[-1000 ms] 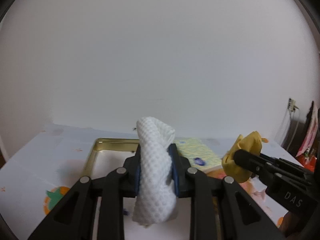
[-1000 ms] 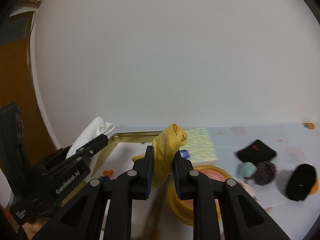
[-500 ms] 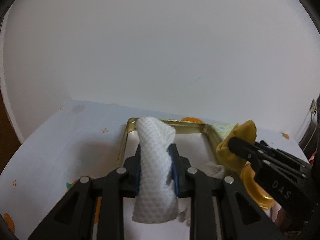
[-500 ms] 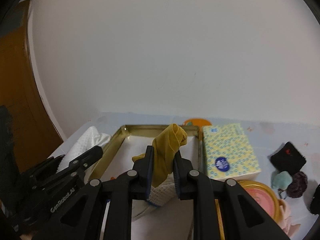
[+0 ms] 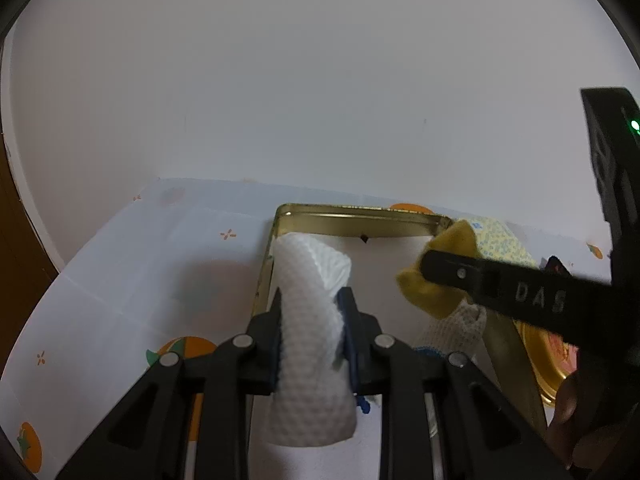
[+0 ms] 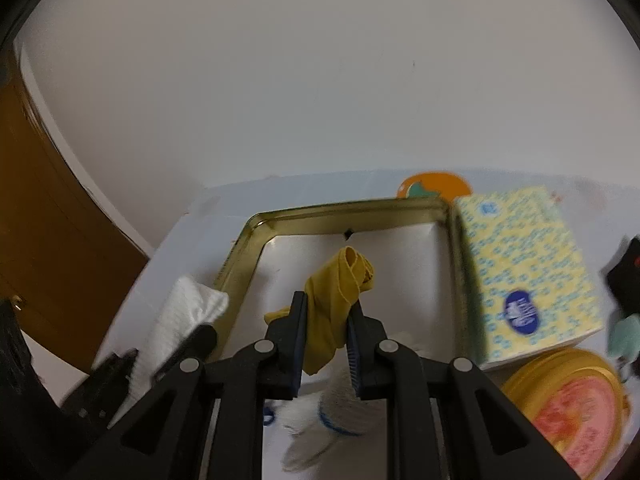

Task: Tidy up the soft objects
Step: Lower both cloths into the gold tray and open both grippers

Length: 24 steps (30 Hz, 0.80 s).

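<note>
My left gripper is shut on a white waffle-knit cloth and holds it over the left edge of a gold-rimmed tray. My right gripper is shut on a yellow cloth above the tray's white floor. The yellow cloth also shows in the left wrist view, over the tray's right side. A white knit glove with a blue cuff band lies in the tray under the right gripper. The white cloth shows at the left in the right wrist view.
A yellow patterned tissue pack lies right of the tray. A round gold tin with a pink lid sits in front of it. Black and teal soft items lie at far right. A brown wooden panel stands left.
Both grippers have moved forward and down over the tray with their cloths still held. The right gripper has swung left, from over the tin to over the tray.
</note>
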### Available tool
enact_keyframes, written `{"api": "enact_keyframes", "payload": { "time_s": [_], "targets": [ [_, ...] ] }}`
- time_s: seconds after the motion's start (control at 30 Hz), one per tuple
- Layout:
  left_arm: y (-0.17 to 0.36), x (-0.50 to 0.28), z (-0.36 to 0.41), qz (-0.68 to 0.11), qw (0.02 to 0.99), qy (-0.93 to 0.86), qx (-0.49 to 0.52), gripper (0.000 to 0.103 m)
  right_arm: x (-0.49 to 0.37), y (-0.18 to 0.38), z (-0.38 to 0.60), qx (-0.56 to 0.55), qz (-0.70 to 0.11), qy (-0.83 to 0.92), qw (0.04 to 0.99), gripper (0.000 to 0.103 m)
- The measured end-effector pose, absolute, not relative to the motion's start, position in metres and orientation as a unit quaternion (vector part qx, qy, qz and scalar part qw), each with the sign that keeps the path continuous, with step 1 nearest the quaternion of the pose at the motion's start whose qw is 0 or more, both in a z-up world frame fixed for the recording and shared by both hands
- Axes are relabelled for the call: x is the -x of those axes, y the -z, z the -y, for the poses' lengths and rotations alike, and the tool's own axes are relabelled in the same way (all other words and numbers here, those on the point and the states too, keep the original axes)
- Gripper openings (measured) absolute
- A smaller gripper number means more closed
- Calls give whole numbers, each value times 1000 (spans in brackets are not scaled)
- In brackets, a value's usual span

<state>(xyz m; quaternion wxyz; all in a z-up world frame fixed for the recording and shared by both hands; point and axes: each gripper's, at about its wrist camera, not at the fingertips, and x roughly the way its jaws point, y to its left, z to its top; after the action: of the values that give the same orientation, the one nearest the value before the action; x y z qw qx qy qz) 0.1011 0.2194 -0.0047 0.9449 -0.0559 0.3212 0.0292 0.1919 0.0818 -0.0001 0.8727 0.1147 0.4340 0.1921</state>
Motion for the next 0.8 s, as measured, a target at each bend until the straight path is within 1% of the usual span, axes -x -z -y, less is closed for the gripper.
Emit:
{"api": "enact_keyframes", "payload": {
  "time_s": [0.03, 0.07, 0.1, 0.13, 0.17, 0.2, 0.23, 0.27, 0.3, 0.37, 0.53, 0.63, 0.7, 0.77, 0.8],
  "targets": [
    [5, -102, -220, -321, 945, -30, 57, 29, -194, 2, -81, -129, -439, -199, 866, 26],
    [6, -102, -220, -320, 945, -32, 59, 34, -197, 4, -79, -142, -444, -204, 861, 36],
    [7, -102, -222, -321, 945, -37, 60, 50, -200, 6, -79, -153, -449, -207, 856, 45],
    [7, -102, -223, -320, 945, -40, 62, 60, -200, 7, -76, -164, -449, -208, 854, 62],
    [6, -100, -224, -317, 945, -41, 68, 79, -198, 6, -73, -178, -441, -210, 854, 70],
    [5, -98, -225, -311, 947, -41, 73, 89, -194, 4, -67, -197, -428, -215, 856, 70],
    [4, -95, -226, -302, 949, -42, 76, 93, -190, 3, -62, -214, -418, -220, 855, 70],
    [2, -92, -226, -292, 952, -45, 78, 99, -186, 1, -58, -229, -410, -224, 854, 70],
    [1, -91, -226, -288, 953, -47, 76, 101, -183, -3, -56, -241, -402, -224, 854, 70],
    [1, -90, -225, -286, 954, -51, 72, 101, -172, -9, -46, -253, -377, -220, 863, 70],
    [1, -89, -223, -284, 955, -55, 65, 101, -139, -20, -32, -226, -330, -190, 897, 71],
    [-2, -83, -217, -276, 958, -63, 55, 101, -112, -22, -27, -163, -284, -135, 935, 71],
    [-4, -79, -215, -264, 961, -65, 51, 101, -91, -21, -23, -113, -238, -68, 962, 71],
    [-6, -73, -209, -252, 964, -65, 44, 101, -74, -16, -17, -88, -198, -10, 976, 80],
    [-7, -72, -208, -248, 966, -65, 41, 101, -71, -14, -13, -90, -190, 2, 978, 81]
  ]
}}
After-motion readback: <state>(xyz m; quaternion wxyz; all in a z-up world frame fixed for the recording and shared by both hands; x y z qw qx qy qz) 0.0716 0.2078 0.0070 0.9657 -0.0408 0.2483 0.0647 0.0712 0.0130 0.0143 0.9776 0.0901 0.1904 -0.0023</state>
